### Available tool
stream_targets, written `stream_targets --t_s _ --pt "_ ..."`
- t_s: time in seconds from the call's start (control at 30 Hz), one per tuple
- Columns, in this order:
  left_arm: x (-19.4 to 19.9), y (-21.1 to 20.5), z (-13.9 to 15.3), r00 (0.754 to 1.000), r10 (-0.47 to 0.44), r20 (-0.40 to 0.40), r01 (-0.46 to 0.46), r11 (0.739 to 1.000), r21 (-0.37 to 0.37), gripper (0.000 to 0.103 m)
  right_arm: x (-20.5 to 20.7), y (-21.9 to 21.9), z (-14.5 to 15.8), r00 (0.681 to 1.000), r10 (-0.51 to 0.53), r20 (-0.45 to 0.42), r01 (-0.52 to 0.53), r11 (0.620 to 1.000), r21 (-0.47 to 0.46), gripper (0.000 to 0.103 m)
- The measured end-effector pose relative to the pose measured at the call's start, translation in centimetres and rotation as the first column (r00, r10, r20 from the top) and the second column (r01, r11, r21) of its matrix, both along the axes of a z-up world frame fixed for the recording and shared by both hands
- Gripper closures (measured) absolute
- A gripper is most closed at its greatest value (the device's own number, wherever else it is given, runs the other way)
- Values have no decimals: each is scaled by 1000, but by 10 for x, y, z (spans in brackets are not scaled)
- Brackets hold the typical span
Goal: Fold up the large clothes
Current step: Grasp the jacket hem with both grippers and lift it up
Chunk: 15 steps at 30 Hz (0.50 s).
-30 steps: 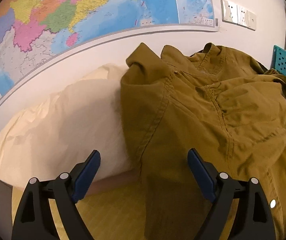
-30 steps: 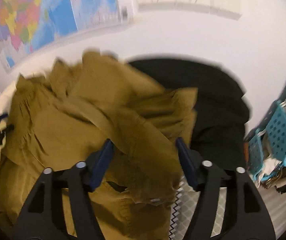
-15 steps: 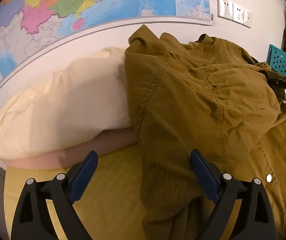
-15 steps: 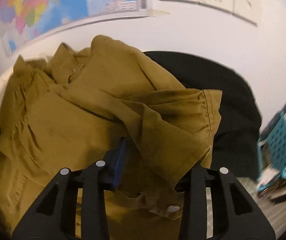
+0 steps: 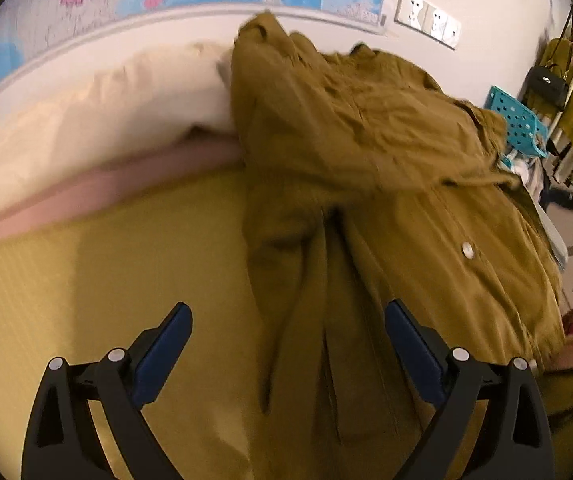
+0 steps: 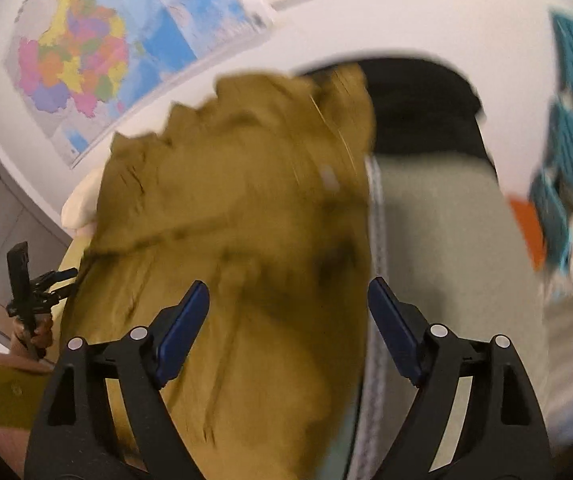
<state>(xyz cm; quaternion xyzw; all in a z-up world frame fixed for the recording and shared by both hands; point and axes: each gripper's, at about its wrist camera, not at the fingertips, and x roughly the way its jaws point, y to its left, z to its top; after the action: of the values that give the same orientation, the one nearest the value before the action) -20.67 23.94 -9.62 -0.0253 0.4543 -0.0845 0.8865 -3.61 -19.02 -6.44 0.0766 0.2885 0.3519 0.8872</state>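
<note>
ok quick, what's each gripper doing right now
left gripper: open, holding nothing, above the brown jacket.
right gripper: jaws just opened, holding nothing.

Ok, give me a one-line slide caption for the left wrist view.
Open left gripper above an olive-brown jacket spread over a yellow bedcover, cream pillow beside it.

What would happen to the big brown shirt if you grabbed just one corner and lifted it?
The brown shirt would probably flop and dangle; it already lies in soft wrinkles and folds. It looks big, so most would likely drag across the yellow bedcover.
</note>
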Motion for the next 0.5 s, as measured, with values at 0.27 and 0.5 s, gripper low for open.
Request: stream_targets --t_s 0.27,0.5 --pt "-31 -14 -17 996 -54 -66 48 995 -89 9 -46 -15 -55 994 68 -81 -60 994 89 22" --pt "-58 -7 -17 990 -113 -82 82 946 -315 9 -72 -8 -68 968 233 -89 -205 948 244 25"
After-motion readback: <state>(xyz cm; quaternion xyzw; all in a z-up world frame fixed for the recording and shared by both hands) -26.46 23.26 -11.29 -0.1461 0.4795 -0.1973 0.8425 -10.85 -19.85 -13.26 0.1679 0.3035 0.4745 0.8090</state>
